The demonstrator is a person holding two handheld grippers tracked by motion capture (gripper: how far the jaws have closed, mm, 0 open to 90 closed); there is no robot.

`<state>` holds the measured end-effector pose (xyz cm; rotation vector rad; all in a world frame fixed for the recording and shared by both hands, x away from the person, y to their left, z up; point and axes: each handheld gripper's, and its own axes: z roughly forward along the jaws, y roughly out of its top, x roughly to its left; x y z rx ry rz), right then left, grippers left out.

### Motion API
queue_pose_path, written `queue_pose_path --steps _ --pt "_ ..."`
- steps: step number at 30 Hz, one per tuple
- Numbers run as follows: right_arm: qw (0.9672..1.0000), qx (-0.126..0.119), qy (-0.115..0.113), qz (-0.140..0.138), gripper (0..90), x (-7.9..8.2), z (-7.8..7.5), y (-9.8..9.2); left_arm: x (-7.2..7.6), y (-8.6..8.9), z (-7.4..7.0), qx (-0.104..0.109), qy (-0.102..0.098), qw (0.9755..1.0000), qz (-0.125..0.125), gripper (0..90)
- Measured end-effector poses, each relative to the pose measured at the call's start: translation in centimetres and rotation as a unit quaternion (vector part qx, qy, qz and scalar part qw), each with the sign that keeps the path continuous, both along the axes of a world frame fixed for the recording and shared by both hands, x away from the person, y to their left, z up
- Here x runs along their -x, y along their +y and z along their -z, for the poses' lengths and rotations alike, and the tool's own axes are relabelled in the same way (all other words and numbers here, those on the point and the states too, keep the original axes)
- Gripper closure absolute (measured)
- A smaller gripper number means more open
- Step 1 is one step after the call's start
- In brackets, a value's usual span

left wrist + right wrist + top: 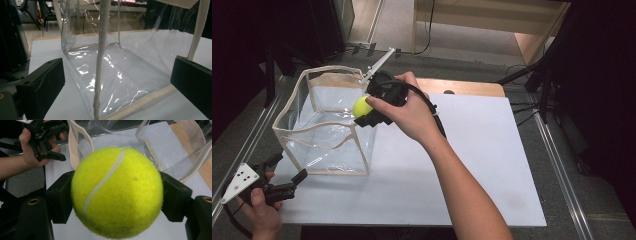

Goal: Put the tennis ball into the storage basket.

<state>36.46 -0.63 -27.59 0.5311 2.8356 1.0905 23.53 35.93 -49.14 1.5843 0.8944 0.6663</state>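
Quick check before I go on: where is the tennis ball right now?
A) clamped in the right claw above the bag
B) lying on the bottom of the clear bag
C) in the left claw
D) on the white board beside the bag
A: the ball sits clamped between the right claw's jaws, at the rim of the bag.

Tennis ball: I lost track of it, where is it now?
High view, left of centre: the ball is clamped in the right gripper at the clear bag's right rim.
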Motion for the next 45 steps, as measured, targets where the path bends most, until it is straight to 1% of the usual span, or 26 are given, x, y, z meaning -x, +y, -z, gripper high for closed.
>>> queue_pose_path --steps 4,6,9,10,12,13,21,22,24,31,33,34,36,37,45 --pt "1.0000 0.001 -0.001 -0.003 23.0 -0.3 -0.3 0.4 0.0 0.0 0.0 -0.001 0.001 1.0000 0.003 0.0" --pt "1.0000 0.000 -0.001 -0.004 23.0 -0.5 -0.4 0.7 0.0 0.0 0.0 0.004 -0.001 1.0000 0.002 0.0" --pt "1.0000 -0.002 -0.005 -0.007 23.1 -0.7 -0.5 1.1 0.0 0.0 0.0 0.004 -0.002 1.0000 0.002 0.0" --pt "1.0000 0.000 -0.002 -0.003 23.1 -0.7 -0.6 1.2 0.0 0.0 0.0 0.000 0.000 1.0000 0.002 0.0" --pt "1.0000 -0.002 -0.005 -0.007 23.1 -1.0 -0.7 1.5 0.0 0.0 0.0 -0.001 0.000 1.0000 0.002 0.0" --pt "1.0000 0.000 -0.001 -0.005 23.0 -1.0 -0.7 1.7 0.0 0.0 0.0 -0.001 0.000 1.0000 0.003 0.0" --pt "1.0000 0.004 0.001 -0.006 23.0 -1.7 -0.7 2.9 0.0 0.0 0.0 0.000 0.000 1.0000 0.002 0.0" --pt "1.0000 0.003 -0.004 -0.007 23.0 -1.8 -0.6 3.1 0.0 0.0 0.0 -0.001 0.001 1.0000 0.003 0.0" --pt "1.0000 0.002 0.003 -0.006 23.0 -1.9 -0.5 3.3 0.0 0.0 0.0 0.001 -0.002 1.0000 0.002 0.0" --pt "0.9999 0.004 0.006 -0.008 23.0 -2.3 0.1 4.5 0.0 0.0 0.0 -0.001 -0.001 1.0000 0.002 0.0" --pt "0.9999 0.006 0.008 -0.009 23.0 -2.5 0.3 4.7 0.0 0.0 0.0 0.000 -0.001 1.0000 0.003 0.0" --pt "0.9999 0.007 0.009 -0.008 23.0 -2.5 0.4 4.8 0.0 0.0 0.0 0.002 -0.005 1.0000 0.001 0.0" --pt "0.9999 0.007 0.010 -0.009 23.0 -2.7 0.6 5.0 0.0 0.0 0.0 -0.001 -0.001 1.0000 0.002 0.0" --pt "0.9998 0.008 0.012 -0.010 23.0 -2.7 0.7 5.1 0.0 0.0 0.0 0.003 -0.003 1.0000 0.001 0.0" --pt "0.9996 0.019 0.018 -0.005 23.0 -3.3 1.7 5.5 0.0 0.0 0.0 0.003 -0.003 1.0000 0.002 0.0"
